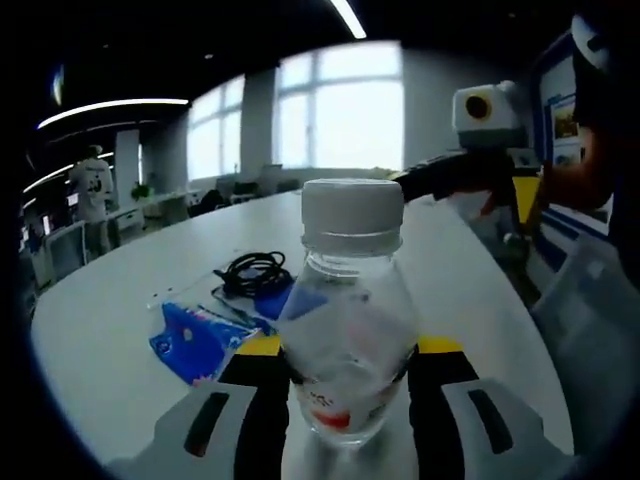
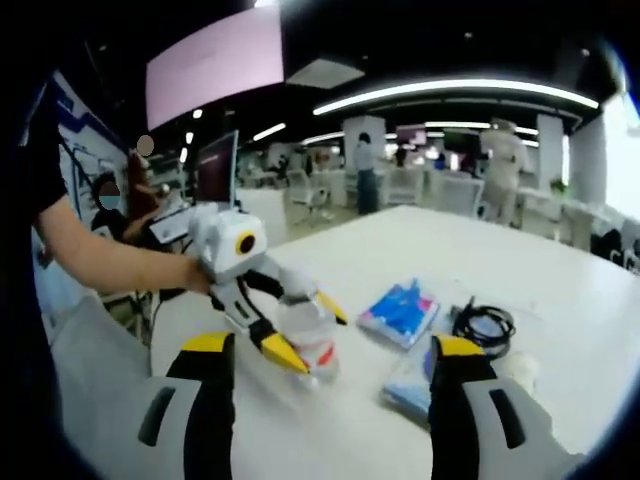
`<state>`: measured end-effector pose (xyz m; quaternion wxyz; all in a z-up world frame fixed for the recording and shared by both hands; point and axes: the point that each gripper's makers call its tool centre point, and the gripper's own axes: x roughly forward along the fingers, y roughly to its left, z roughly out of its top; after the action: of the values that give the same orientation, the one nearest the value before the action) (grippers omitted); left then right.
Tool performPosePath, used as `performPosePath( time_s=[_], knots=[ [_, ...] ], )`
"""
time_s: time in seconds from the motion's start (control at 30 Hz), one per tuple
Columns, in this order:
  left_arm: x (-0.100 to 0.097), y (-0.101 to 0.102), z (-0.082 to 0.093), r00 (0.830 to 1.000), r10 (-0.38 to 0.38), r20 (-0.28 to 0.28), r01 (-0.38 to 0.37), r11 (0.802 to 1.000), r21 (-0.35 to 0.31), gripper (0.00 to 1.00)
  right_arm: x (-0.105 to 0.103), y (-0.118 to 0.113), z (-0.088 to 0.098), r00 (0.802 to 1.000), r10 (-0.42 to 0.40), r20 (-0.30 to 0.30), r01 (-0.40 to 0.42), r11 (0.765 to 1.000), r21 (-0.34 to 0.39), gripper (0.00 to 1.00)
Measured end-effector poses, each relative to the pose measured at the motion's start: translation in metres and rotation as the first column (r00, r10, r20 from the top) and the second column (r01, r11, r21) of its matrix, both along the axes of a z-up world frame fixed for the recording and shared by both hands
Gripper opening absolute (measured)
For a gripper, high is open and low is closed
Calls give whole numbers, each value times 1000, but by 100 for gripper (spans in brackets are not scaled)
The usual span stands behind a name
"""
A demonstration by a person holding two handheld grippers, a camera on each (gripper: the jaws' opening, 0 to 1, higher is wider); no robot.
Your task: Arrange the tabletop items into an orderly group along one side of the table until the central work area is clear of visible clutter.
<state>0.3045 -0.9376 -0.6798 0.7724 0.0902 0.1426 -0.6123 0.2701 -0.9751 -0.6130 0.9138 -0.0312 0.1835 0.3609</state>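
Two jaws of the left gripper [image 1: 345,400] clamp a clear bottle [image 1: 347,320] above the table [image 1: 120,330]; its red label is unreadable. Right gripper [image 2: 330,385] jaws stand apart.

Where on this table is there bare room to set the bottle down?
Bare tabletop lies beyond the cable and blue packets, toward the far desks, and along the edge behind the bottle. It is crowded around the packets and cable.

Bright windows [image 1: 320,120] glare behind, ceiling strip lights [image 2: 450,95] glow, edges bend (both views slightly soft).
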Motion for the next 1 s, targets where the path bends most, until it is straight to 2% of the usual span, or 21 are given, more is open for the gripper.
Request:
performPosePath(
  time_s=[0.27,0.57,0.67,0.8,0.83,0.9,0.97,1.0],
  knots=[
    [8,3,1,992,121,-20,-121,992,-40,43,3,-5,1,999,-36,0,36,999,17,77],
    [13,8,2,975,221,-18,-222,974,-37,42,3,-9,1,998,-57,0,57,998,11,77],
    [18,13,2,955,290,-68,-293,955,-49,42,4,-10,2,998,-64,1,64,998,11,77],
    [23,22,8,938,341,-66,-345,937,-61,42,5,-11,3,997,-76,4,76,997,17,77],
    [26,26,12,923,374,-87,-381,921,-81,42,5,-11,3,997,-80,4,80,997,18,77],
    [28,28,17,921,381,-85,-388,918,-89,42,5,-12,3,997,-82,4,82,997,15,76],
    [33,34,24,901,424,-92,-432,896,-101,42,5,-13,3,996,-88,1,88,996,18,76],
    [37,39,27,885,450,-115,-462,881,-106,42,4,-13,3,996,-88,1,88,996,18,76]
  ],
)
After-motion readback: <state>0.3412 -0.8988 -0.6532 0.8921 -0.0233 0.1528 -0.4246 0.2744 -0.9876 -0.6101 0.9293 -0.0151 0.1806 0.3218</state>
